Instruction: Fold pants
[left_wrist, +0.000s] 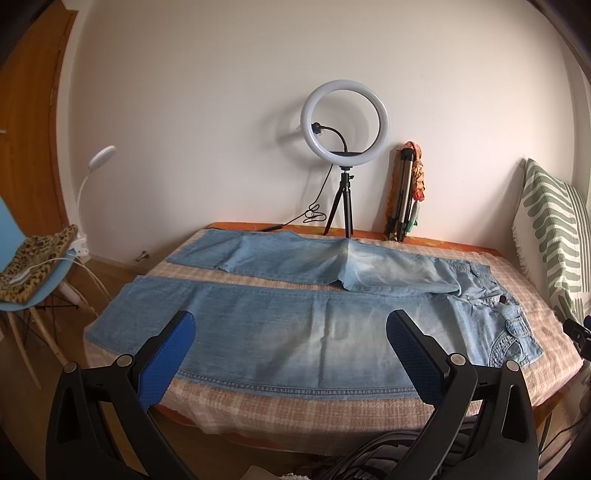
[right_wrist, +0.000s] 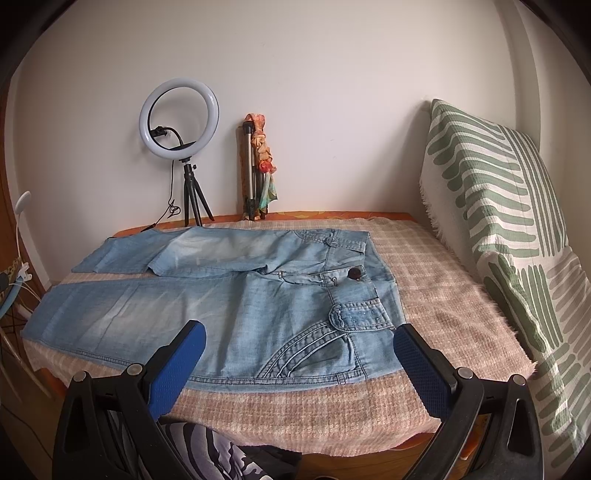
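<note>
Left wrist view: one pair of pants (left_wrist: 280, 325) lies flat; both tools, left tool (left_wrist: 291, 325) and right tool (right_wrist: 300, 338), gape wide.

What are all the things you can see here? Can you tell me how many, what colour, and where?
jeans: one, light blue, spread flat on the blanket, far leg partly folded over
blanket: one, pink and cream check, covering the table
ring light: one, white on a black tripod, at the wall behind the jeans
folded tripod: one, silver, leaning on the wall, orange patterned cloth on it
cushion: one, white with green stripes, right of the table
chair: one, light blue, left, with leopard-print cloth
desk lamp: one, white, left
left gripper: one, black with blue fingers, open above the near leg
right gripper: one, same colours, open near the waistband
</note>
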